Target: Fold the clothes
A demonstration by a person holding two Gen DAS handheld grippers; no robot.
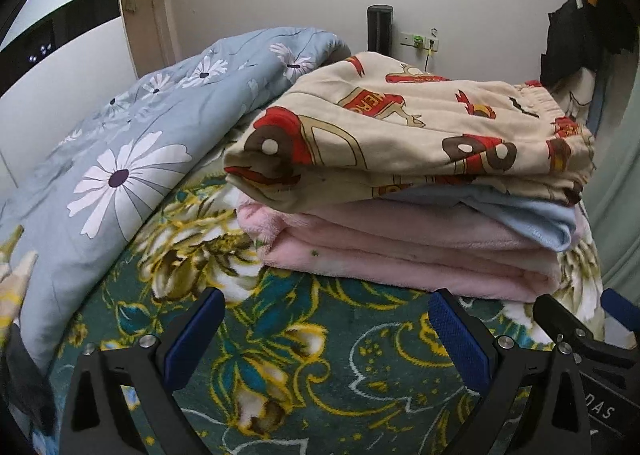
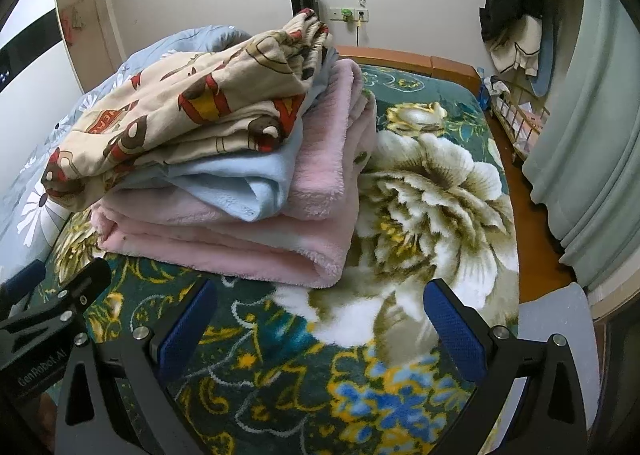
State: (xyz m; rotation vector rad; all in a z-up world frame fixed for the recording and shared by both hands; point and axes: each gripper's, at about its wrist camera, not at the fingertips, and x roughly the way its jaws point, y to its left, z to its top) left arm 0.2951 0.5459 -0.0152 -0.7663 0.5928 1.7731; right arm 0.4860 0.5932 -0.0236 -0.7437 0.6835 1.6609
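Left gripper (image 1: pixel 326 319) and right gripper (image 2: pixel 320 311): jaws spread, empty, low over the floral bedspread (image 2: pixel 420 191). Just ahead of both stands the folded stack: cartoon-print pyjama (image 1: pixel 400 135) atop a blue garment (image 1: pixel 520 215) and pink fleece (image 1: pixel 400 255), apparently piled to keep finished folds together. Beyond, a daisy-print quilt (image 1: pixel 120 159).

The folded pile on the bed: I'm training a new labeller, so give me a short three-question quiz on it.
1. True or false: the beige car-print garment lies on top of the pile.
2. What lies directly beneath it? A) pale blue cloth B) green curtain C) daisy quilt
3. Fill in: the bottom layer is a fluffy ____ blanket.

Key:
1. True.
2. A, the pale blue cloth.
3. Pink; the pink blanket rests on the green floral bedspread. The left tongs and right tongs are open, holding nothing.
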